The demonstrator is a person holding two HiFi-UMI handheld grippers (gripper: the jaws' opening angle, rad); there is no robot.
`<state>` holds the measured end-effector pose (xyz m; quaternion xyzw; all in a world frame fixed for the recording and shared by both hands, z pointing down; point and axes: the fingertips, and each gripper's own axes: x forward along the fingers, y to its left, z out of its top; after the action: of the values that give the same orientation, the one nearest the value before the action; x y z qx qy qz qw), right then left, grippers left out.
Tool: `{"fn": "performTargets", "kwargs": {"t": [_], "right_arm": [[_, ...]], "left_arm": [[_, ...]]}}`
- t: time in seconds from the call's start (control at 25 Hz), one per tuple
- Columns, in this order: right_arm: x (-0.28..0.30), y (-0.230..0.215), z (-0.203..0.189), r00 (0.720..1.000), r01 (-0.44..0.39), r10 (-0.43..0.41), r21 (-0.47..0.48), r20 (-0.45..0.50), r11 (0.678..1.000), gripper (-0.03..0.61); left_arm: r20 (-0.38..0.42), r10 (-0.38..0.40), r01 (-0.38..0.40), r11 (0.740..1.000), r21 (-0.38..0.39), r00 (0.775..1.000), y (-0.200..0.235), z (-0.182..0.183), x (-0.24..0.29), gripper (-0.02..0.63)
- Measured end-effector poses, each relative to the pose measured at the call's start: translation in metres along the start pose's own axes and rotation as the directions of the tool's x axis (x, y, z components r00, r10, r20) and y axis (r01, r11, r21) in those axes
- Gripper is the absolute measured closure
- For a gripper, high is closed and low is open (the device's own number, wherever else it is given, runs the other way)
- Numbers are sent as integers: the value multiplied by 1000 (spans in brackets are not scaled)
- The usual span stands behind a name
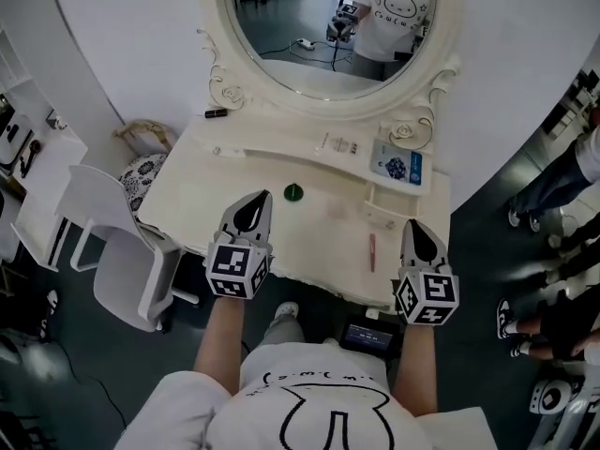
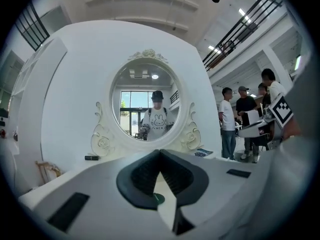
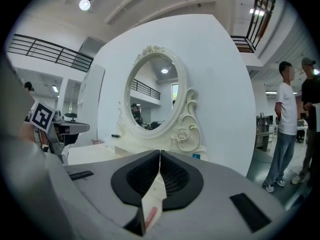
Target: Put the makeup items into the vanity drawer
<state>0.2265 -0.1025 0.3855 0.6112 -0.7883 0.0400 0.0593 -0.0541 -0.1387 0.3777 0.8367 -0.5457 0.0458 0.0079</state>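
forearms (image 1: 226,324) stretch forward, left tongs (image 1: 264,198) and right tongs (image 1: 413,225) level over vanity (image 1: 319,244).

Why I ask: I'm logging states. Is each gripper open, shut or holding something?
Left gripper: closed, holding nothing.
Right gripper: closed, holding nothing.

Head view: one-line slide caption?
Left gripper and right gripper, both shut and empty, hover over the cream vanity bearing a green disc and red stick.
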Motion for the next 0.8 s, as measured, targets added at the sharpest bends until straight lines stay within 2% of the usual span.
{"fn": "performTargets", "kwargs": {"t": [0.04,0.16,0.48,0.8], "right_arm": [[6,0,-4,1000,12,-12,6,-20,1000,541],[21,-1,-19,994,48,-46,17,-102,999,434],[31,1,-54,977,99,-82,78,-198,992,428],[23,11,-104,946,121,-75,130,-316,984,433]], "left_arm": [[-7,-13,13,1000,0,1000,4,-1,8,600],[-20,-48,48,999,-8,999,15,-4,30,600],[-83,-119,116,992,-41,989,27,-33,62,600],[-195,-144,131,988,-80,970,28,-83,59,600]]}}
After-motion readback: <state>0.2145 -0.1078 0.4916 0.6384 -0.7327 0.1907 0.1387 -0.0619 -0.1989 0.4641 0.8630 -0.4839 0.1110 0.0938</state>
